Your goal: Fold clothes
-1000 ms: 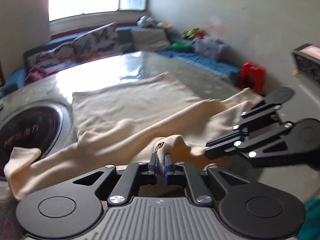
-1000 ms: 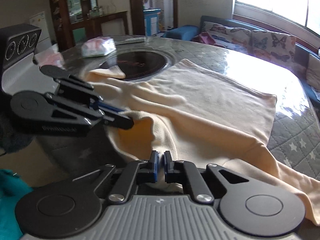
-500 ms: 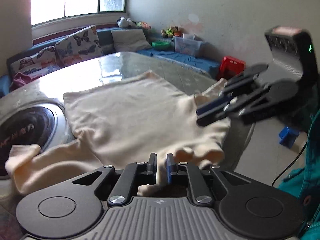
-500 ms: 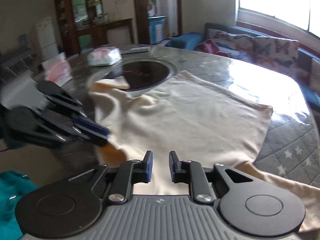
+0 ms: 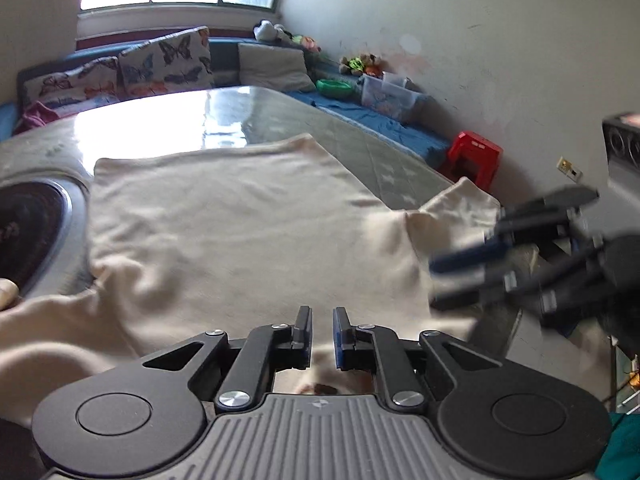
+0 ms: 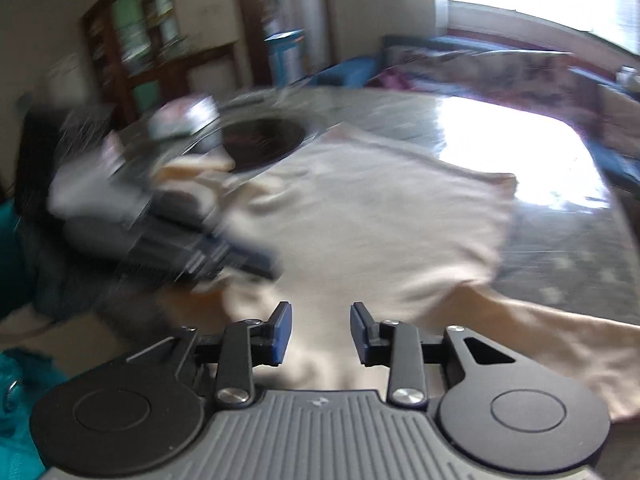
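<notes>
A cream long-sleeved shirt [image 5: 240,220] lies spread flat on the round table, its collar end at the near edge; it also shows in the right wrist view [image 6: 380,216]. My left gripper [image 5: 322,334] is slightly open and empty, just above the shirt's near edge. My right gripper [image 6: 320,334] is open and empty above the same edge. The right gripper [image 5: 520,248] shows blurred at the right of the left wrist view, over the right sleeve [image 5: 456,208]. The left gripper [image 6: 192,248] shows blurred at the left of the right wrist view.
The table [image 5: 360,136] has a glossy top and a dark round hob inset [image 5: 24,224] by the left sleeve. A packet [image 6: 180,116] lies at its far side. A sofa with cushions [image 5: 160,64] and a red stool [image 5: 474,160] stand beyond.
Both grippers let go of the shirt's near edge and opened. The shirt dropped flat onto the table. Both grippers are moving, the right one opening wider.
</notes>
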### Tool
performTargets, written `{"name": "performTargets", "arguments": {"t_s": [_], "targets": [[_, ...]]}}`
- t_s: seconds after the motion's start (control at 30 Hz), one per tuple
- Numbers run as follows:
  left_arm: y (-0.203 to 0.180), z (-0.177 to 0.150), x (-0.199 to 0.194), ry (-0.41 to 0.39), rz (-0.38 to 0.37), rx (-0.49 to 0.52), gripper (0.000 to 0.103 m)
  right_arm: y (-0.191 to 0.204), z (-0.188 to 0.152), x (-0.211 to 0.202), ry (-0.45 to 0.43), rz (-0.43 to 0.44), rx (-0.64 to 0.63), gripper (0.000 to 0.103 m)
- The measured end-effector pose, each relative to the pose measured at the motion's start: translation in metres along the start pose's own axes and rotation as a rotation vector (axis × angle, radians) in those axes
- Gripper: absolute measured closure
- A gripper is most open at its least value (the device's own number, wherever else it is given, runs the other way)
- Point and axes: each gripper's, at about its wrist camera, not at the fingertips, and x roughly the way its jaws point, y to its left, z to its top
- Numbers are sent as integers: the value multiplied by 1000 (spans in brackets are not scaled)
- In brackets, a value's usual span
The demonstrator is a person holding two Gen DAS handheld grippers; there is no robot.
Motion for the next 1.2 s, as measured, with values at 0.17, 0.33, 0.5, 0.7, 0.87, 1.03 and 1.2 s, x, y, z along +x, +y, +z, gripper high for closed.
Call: {"name": "performTargets", "arguments": {"t_s": [0.17, 0.33, 0.5, 0.7, 0.87, 1.03, 1.2], "targets": [[-5, -10, -5, -2, -9, -7, 90, -34, 0, 12, -49, -106, 96, 71], [-2, -12, -9, -4, -9, -29, 89, -58, -6, 28, -65, -176, 156, 71], [-1, -12, -9, -4, -12, -42, 88, -76, -18, 5, -104, -226, 206, 66], [-1, -13, -9, -7, -15, -51, 88, -125, -42, -13, -85, -413, 299, 66], [0, -12, -9, -7, -13, -59, 88, -154, -56, -21, -64, -564, 313, 66], [1, -11, -11, -10, -12, -81, 84, -160, -58, -26, -47, -605, 316, 66], [14, -4, -22, -42, 60, -91, 75, -135, -41, -26, -90, -530, 269, 62]]}}
